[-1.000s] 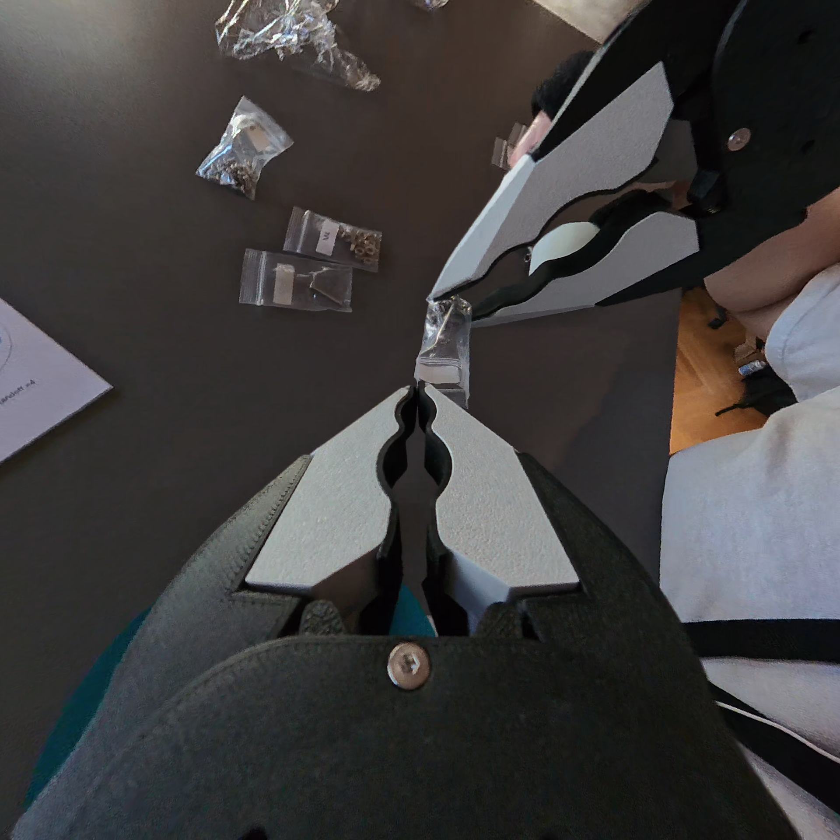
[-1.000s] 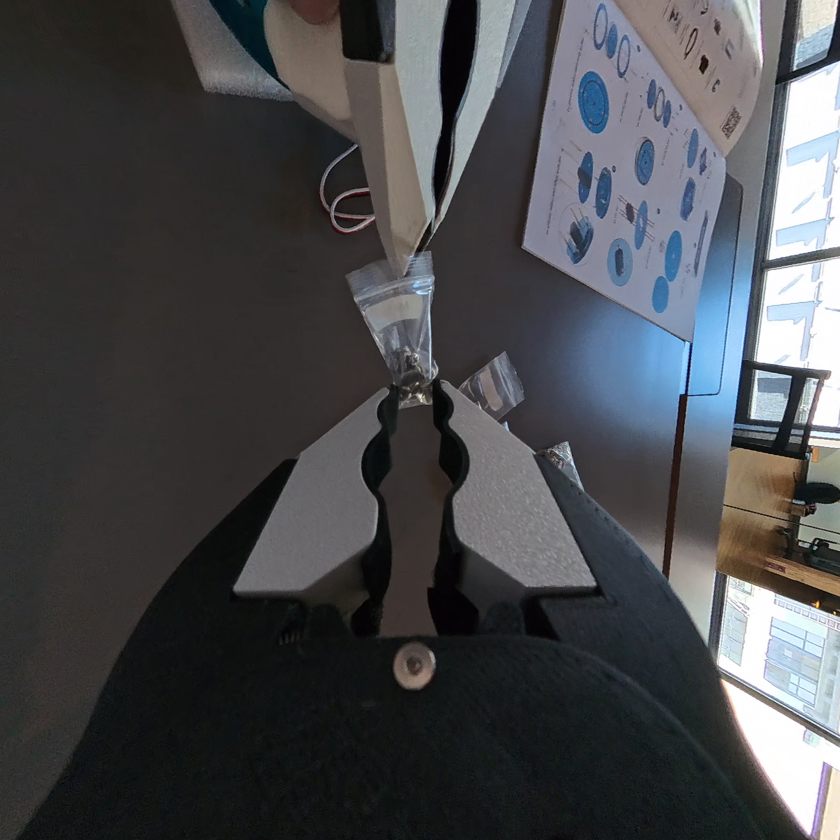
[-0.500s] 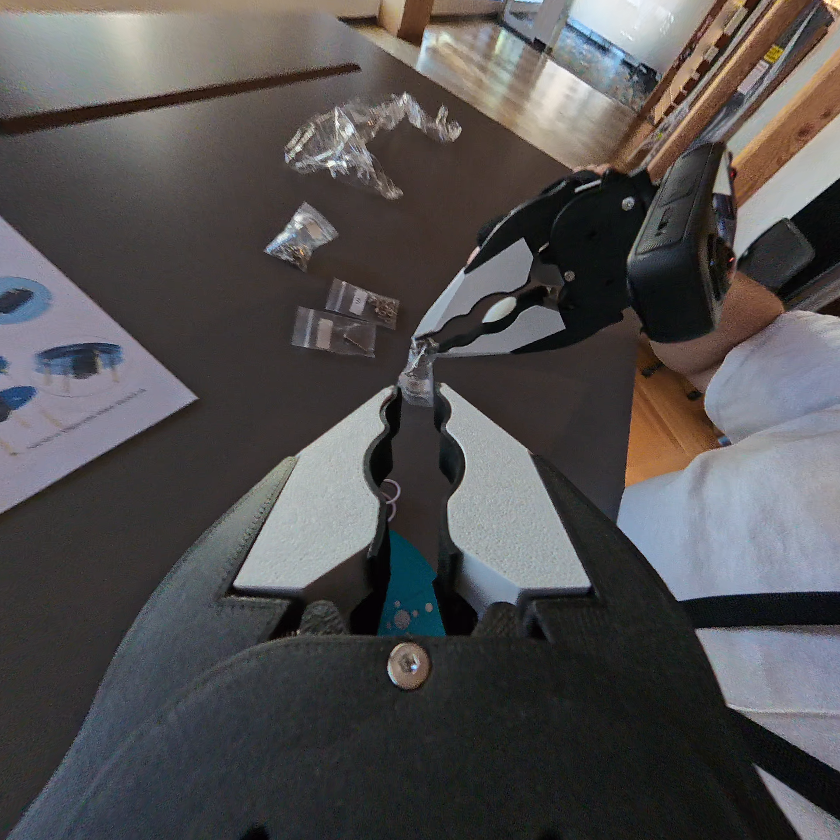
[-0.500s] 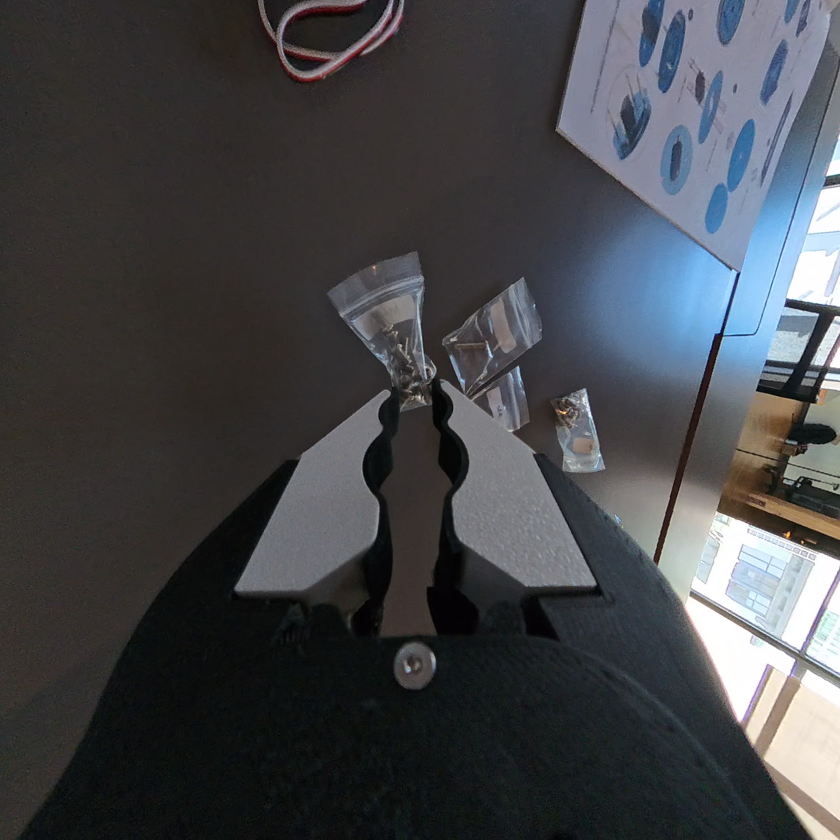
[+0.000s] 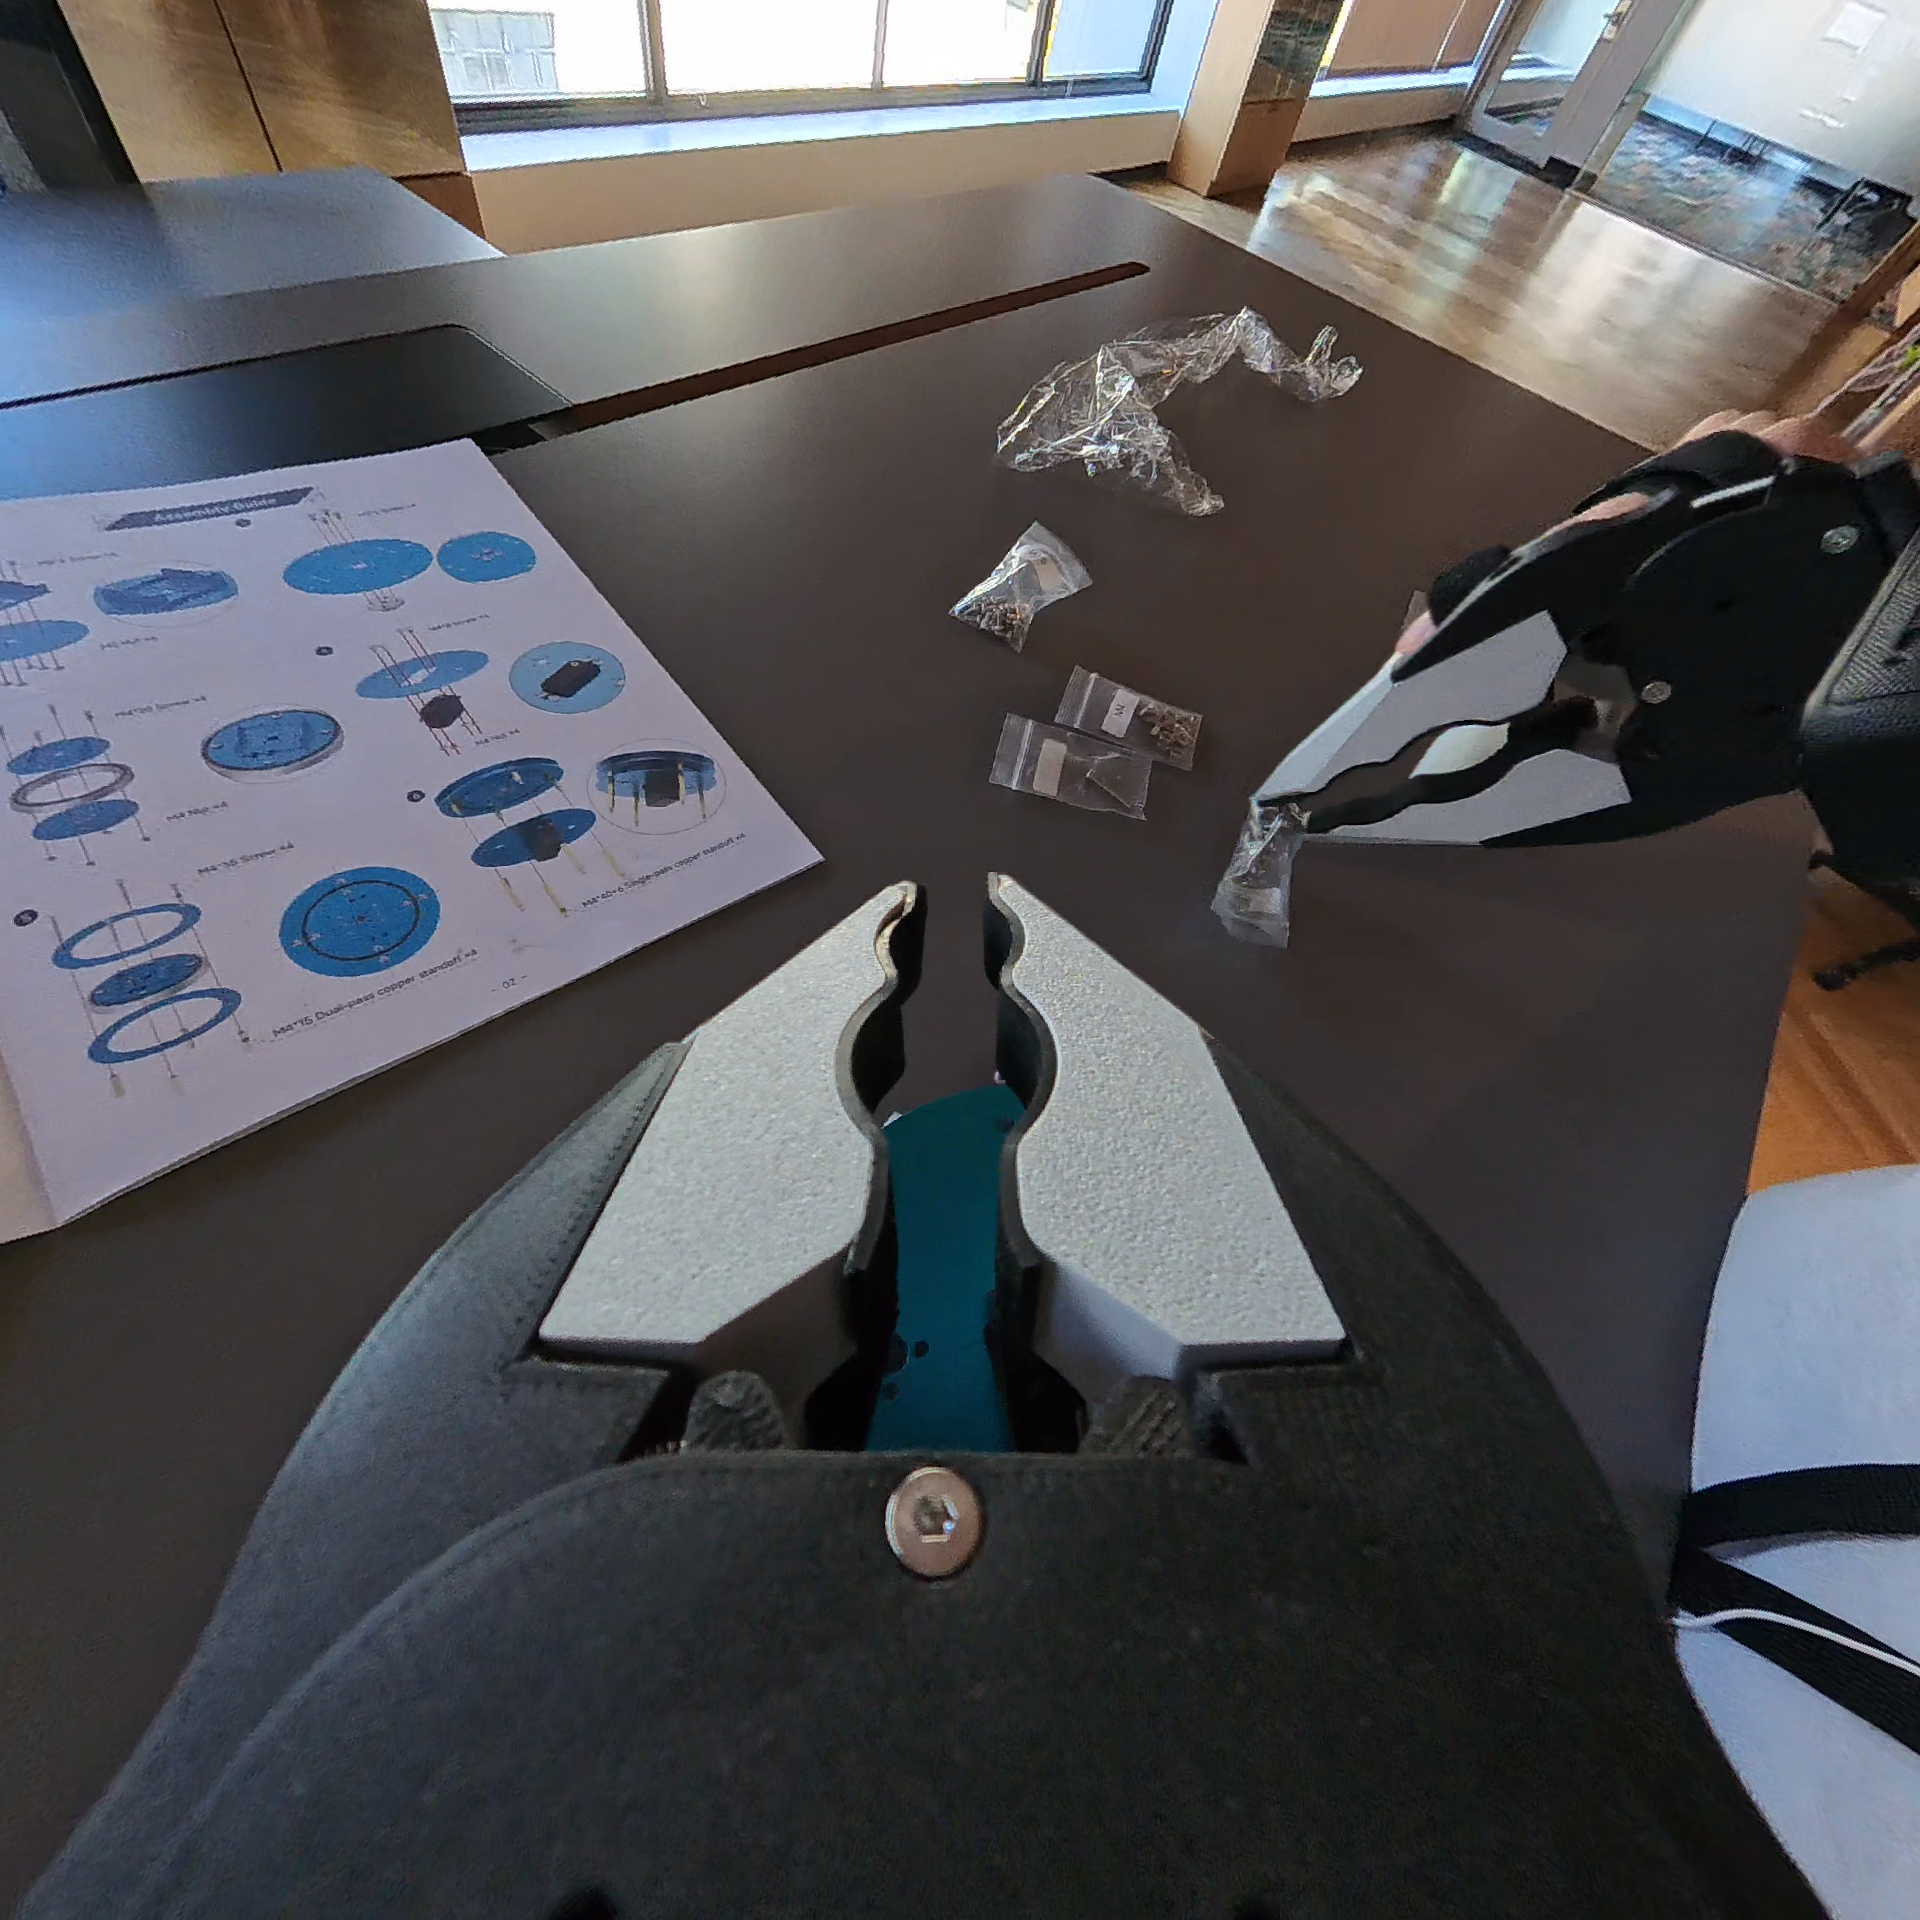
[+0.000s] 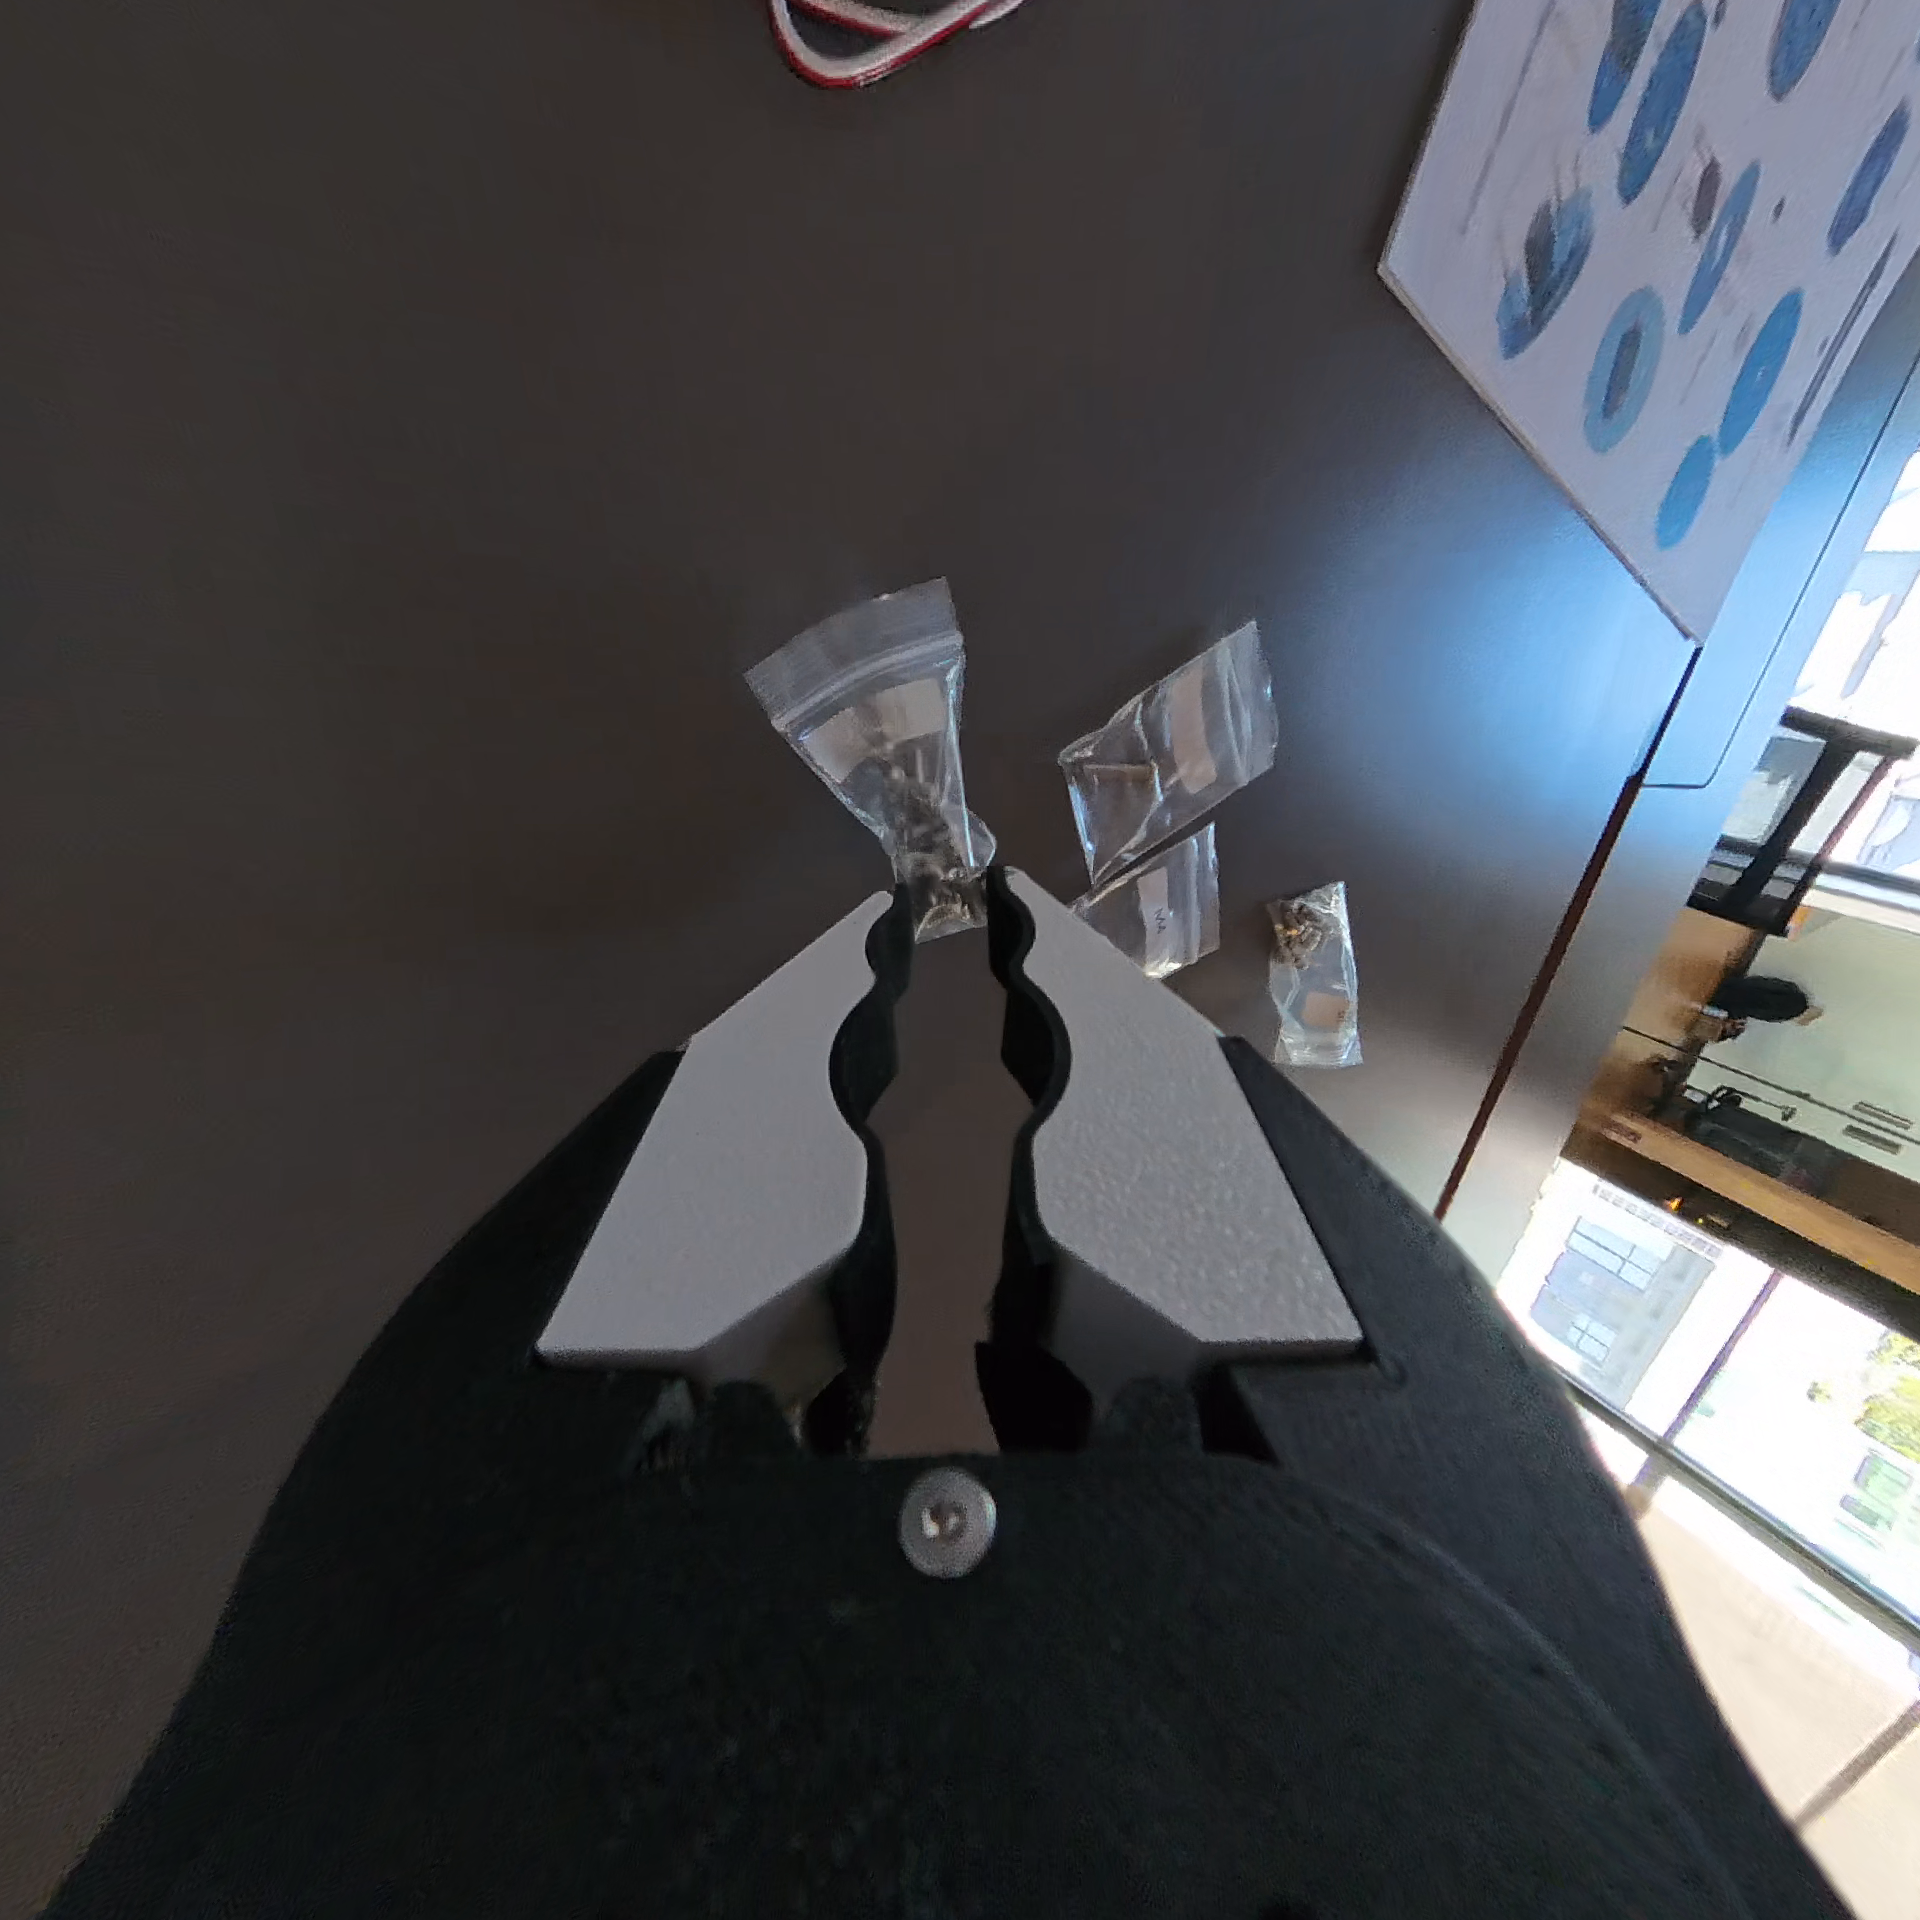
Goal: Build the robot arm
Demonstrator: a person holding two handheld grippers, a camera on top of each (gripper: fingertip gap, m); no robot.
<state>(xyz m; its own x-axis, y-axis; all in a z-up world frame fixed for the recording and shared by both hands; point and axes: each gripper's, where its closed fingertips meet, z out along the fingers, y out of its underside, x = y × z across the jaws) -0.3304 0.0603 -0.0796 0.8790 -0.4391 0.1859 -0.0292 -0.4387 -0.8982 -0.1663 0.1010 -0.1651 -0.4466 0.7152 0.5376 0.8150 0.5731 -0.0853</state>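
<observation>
My right gripper point(image 6: 948, 906) is shut on the bottom corner of a small clear zip bag of screws point(image 6: 883, 748) and holds it above the dark table point(image 6: 416, 520). In the left wrist view the same bag point(image 5: 1257, 871) hangs from the right gripper point(image 5: 1280, 812) at the right. My left gripper point(image 5: 951, 899) is open and empty, a little left of that bag, above the table point(image 5: 727, 343). A teal part point(image 5: 940, 1247) shows below, between its fingers.
Three more small parts bags point(image 5: 1081, 743) and crumpled clear plastic point(image 5: 1143, 416) lie on the table beyond. A printed sheet with blue diagrams point(image 5: 312, 779) lies at the left. A red and white cable point(image 6: 883, 42) lies farther off. The table edge and a person's white clothing point(image 5: 1818, 1455) are at the right. My right fingertips sit around 20 cm from my left ones.
My left gripper let go of the bag's top, opened and drew back to the left. The right gripper kept the bag and moved off to the right.
</observation>
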